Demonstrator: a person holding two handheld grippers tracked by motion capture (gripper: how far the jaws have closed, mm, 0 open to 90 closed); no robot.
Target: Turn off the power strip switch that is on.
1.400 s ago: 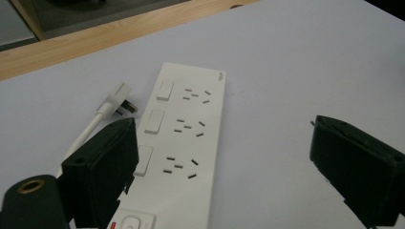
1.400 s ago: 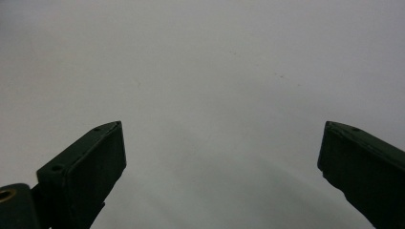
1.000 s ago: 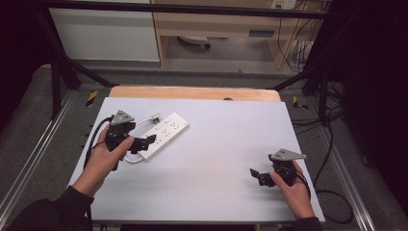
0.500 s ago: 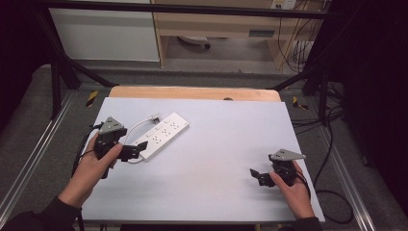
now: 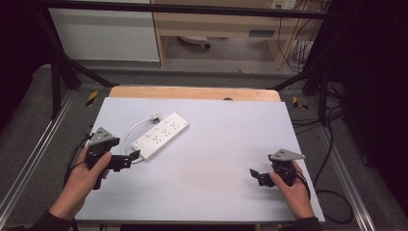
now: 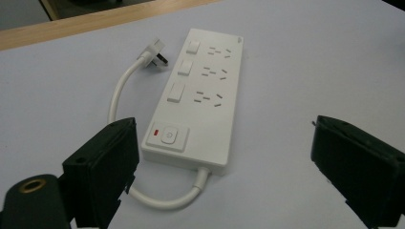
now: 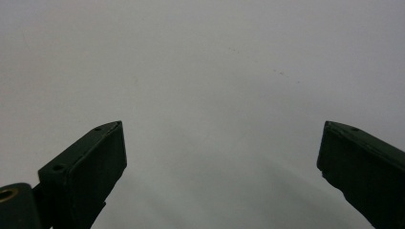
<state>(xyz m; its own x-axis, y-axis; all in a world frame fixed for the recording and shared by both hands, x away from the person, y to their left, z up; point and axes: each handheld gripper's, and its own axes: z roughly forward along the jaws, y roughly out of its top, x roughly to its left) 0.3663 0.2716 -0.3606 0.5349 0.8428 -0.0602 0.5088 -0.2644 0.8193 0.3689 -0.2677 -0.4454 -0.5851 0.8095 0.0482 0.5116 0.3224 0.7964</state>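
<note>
Overall: pale grey table [image 5: 211,144], wooden far edge, dark room
Left gripper [image 5: 126,160] wide near power strip [image 5: 161,135]; right gripper [image 5: 256,175] wide over bare top

Pale grey table [image 5: 216,192], wooden far edge; white power strip [image 5: 161,136] with looped cable lies left.

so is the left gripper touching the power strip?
Apart. The left gripper view shows the left gripper open, bare table between each jaw and the power strip.
</note>
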